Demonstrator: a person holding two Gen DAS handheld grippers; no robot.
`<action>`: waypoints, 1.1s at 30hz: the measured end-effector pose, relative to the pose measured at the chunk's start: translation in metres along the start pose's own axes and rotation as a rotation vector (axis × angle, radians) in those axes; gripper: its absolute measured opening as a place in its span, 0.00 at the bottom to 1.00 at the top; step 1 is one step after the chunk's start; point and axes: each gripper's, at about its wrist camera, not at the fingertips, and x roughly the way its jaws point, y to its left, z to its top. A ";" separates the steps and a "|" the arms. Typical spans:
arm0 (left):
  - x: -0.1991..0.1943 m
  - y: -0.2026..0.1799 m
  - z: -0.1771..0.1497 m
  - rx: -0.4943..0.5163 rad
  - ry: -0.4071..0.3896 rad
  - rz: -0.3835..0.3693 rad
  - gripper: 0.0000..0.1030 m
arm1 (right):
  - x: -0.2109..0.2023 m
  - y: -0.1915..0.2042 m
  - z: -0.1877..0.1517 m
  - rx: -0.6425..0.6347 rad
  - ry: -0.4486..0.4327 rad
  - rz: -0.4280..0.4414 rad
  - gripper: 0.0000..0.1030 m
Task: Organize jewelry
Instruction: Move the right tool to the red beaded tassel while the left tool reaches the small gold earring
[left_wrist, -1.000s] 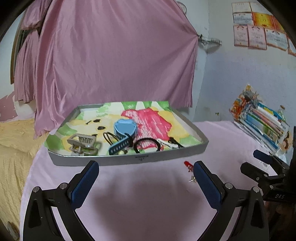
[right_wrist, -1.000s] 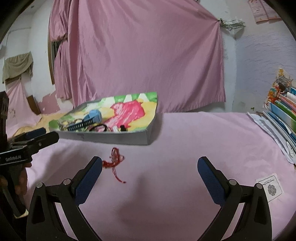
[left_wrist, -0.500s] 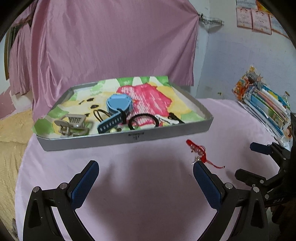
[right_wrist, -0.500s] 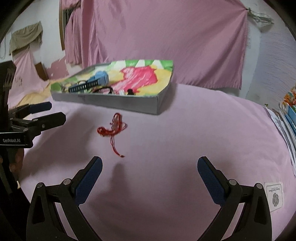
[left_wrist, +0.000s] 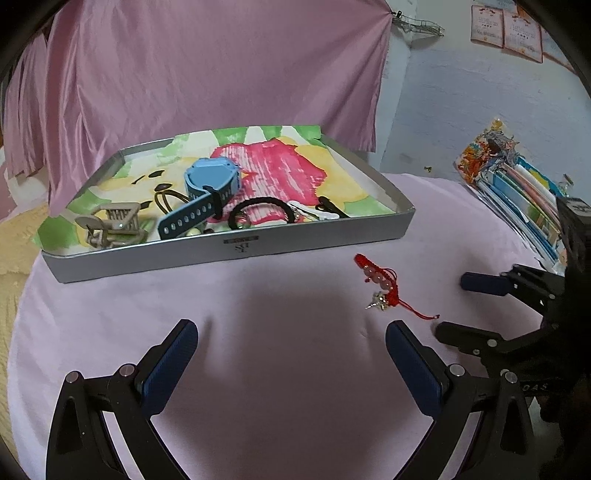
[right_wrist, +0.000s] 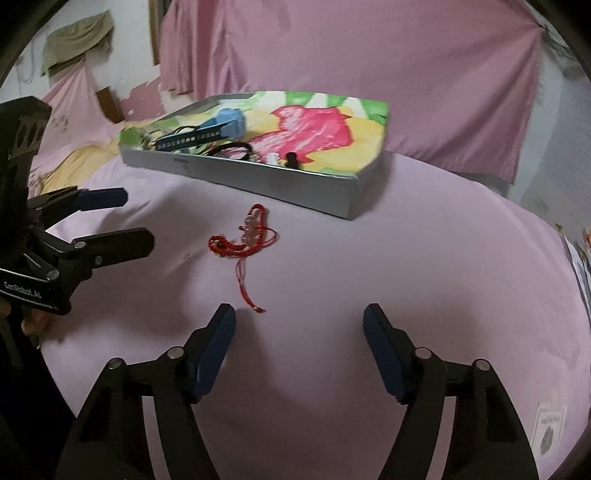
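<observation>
A red beaded string bracelet (left_wrist: 384, 286) lies on the pink cloth in front of the grey tray (left_wrist: 236, 247), outside it; it also shows in the right wrist view (right_wrist: 245, 236). The tray (right_wrist: 258, 177) holds a blue watch (left_wrist: 207, 188), a beige hair claw (left_wrist: 110, 225), a black hair tie (left_wrist: 258, 212) and small clips. My left gripper (left_wrist: 291, 334) is open and empty, left of the bracelet. My right gripper (right_wrist: 299, 323) is open and empty, just short of the bracelet's tail.
A stack of colourful books (left_wrist: 517, 192) lies at the right edge of the table. A pink curtain (left_wrist: 207, 74) hangs behind the tray. A small white card (right_wrist: 550, 428) lies on the cloth at the right. A yellow blanket (left_wrist: 14, 240) is at the left.
Both grippers have tilted down and moved closer to the table. The bracelet now sits nearer, between them. Both stay open.
</observation>
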 end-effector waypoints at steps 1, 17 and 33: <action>0.001 -0.001 -0.001 0.001 0.002 -0.002 0.99 | 0.000 0.000 0.001 -0.010 0.002 0.010 0.58; 0.014 -0.026 -0.001 0.050 0.058 -0.048 0.66 | 0.008 0.002 0.021 -0.181 0.025 0.141 0.37; 0.024 -0.045 0.009 0.102 0.068 -0.067 0.44 | 0.020 -0.005 0.036 -0.215 0.016 0.181 0.35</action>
